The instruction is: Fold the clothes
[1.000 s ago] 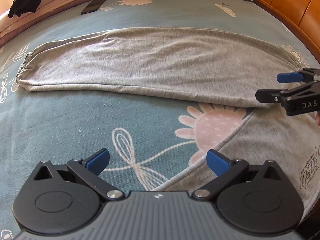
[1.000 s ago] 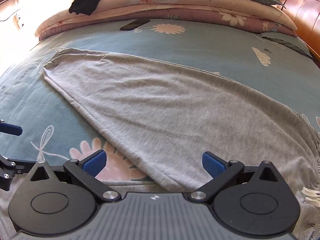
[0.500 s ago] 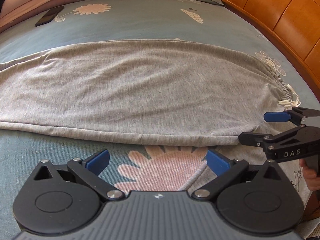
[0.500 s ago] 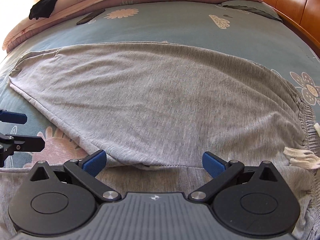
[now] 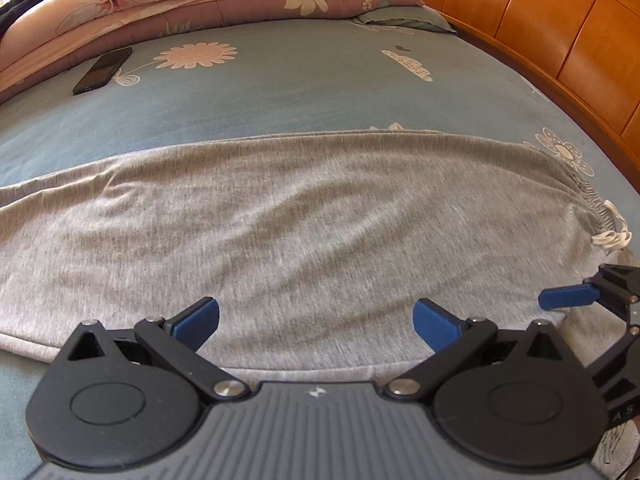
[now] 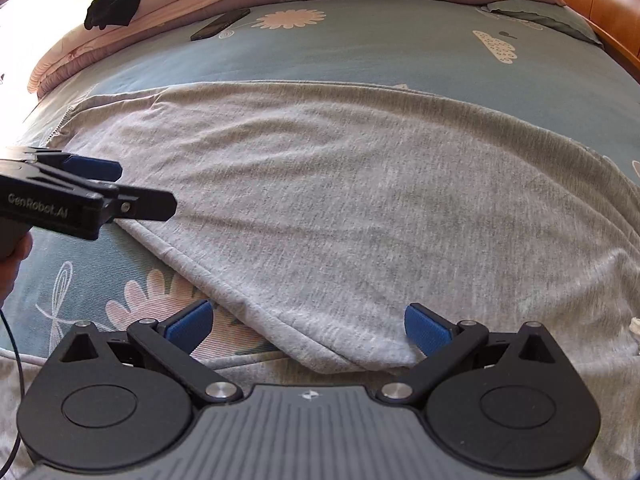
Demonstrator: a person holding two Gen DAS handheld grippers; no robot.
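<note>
Hovering both released tools, left tool (image 5: 316, 322) and right tool (image 6: 308, 326), over grey pants (image 5: 300, 232) spread on the bed (image 5: 300, 92), I feared a shallow pinch dragging one layer only.

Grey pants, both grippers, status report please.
Left gripper open over pants. Right gripper open at their near edge. Pants flat on bed. Phone well clear.
</note>
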